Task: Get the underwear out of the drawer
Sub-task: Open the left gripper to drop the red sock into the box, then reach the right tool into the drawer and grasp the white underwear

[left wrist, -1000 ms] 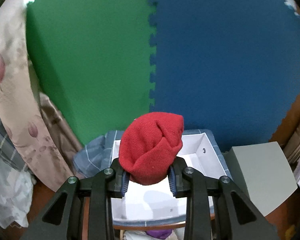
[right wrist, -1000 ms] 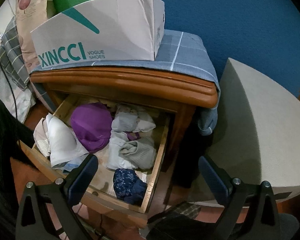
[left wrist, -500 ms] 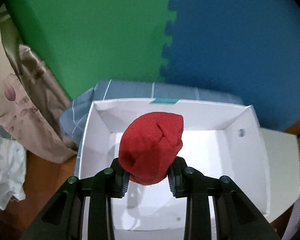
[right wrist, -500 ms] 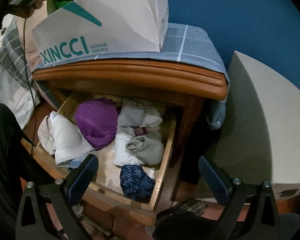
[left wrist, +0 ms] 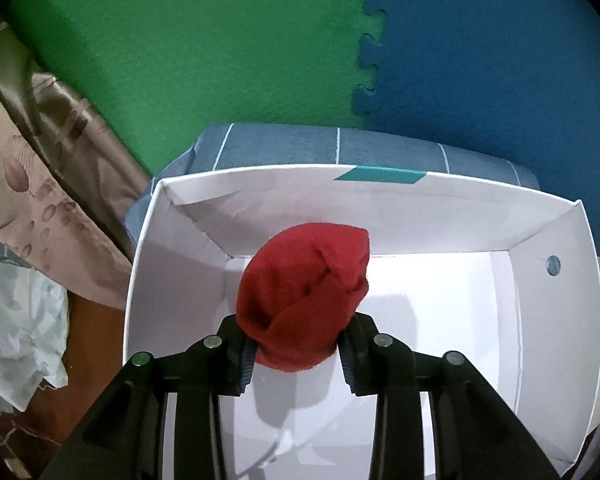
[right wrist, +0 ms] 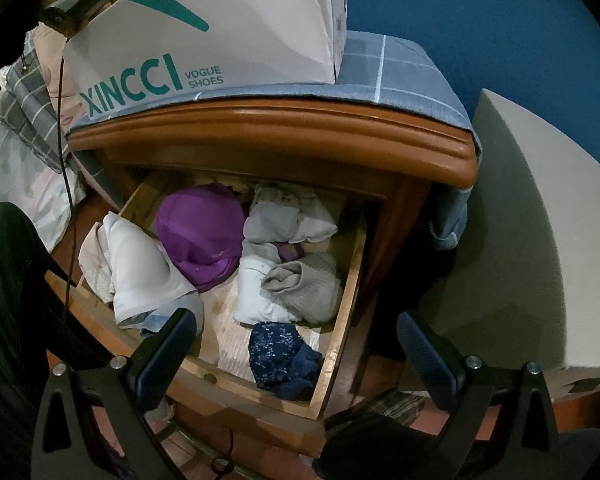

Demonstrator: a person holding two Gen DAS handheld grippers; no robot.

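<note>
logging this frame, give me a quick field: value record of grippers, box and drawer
left gripper: shut on red garment, held above the box floor
right gripper: open, holds nothing, in front of drawer
box: white shoe box, open top, on blue checked cloth atop nightstand; nothing seen lying in it
drawer: pulled open, clothes inside
drawer contents: purple garment, grey sock, navy patterned piece, white pieces
</note>
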